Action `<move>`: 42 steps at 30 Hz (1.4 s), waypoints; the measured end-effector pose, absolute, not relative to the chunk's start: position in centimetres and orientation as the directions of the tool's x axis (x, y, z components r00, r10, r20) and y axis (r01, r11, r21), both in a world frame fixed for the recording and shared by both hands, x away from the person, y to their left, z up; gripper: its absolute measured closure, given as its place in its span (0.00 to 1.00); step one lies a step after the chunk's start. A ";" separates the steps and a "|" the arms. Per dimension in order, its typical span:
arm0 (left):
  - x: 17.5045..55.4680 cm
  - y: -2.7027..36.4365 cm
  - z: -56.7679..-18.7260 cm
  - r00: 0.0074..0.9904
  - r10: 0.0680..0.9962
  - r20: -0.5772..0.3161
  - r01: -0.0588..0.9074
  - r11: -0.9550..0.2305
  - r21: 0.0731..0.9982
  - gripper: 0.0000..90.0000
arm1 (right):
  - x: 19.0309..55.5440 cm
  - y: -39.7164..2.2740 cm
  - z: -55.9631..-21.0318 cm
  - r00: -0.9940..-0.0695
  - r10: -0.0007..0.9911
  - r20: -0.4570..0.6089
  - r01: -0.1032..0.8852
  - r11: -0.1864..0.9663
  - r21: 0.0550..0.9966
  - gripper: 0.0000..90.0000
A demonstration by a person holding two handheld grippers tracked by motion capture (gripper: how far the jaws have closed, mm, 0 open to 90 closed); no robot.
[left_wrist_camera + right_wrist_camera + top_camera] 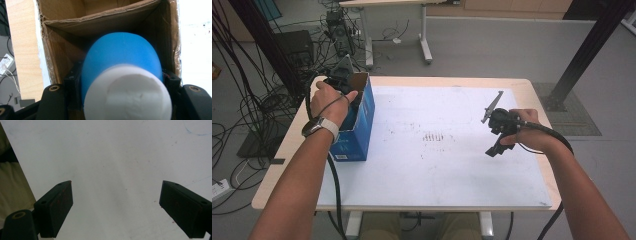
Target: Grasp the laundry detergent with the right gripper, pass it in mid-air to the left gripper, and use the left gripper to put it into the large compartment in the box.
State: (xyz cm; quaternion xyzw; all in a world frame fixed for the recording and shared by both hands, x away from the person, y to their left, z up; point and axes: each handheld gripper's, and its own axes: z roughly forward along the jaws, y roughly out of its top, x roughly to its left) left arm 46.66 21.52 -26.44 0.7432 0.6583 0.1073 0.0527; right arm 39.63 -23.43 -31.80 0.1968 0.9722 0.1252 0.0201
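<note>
Left tool clamped, pointing down; right tool jaws spread, hovering

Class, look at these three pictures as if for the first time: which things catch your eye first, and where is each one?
The blue box at the table's left edge stands out first, open at the top, with the left tool reaching into it. In the left gripper view that tool is shut on a blue bottle with a white cap, held over the box's brown inside. Over the white mat at the right, the right tool hangs open with nothing between its jaws.
</note>
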 end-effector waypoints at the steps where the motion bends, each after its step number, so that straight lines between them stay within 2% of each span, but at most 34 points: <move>1: 46.7 21.5 -26.5 0.112 0.990 0.089 0.967 -0.130 0.219 0.42 | 39.6 -23.5 -31.8 -0.923 0.386 0.009 0.375 0.892 0.251 0.13; 42: 46.6 21.9 -27.6 0.122 0.989 0.084 0.967 -0.137 0.214 0.42 | 39.5 -23.5 -32.0 -0.921 0.389 0.011 0.379 0.891 0.249 0.13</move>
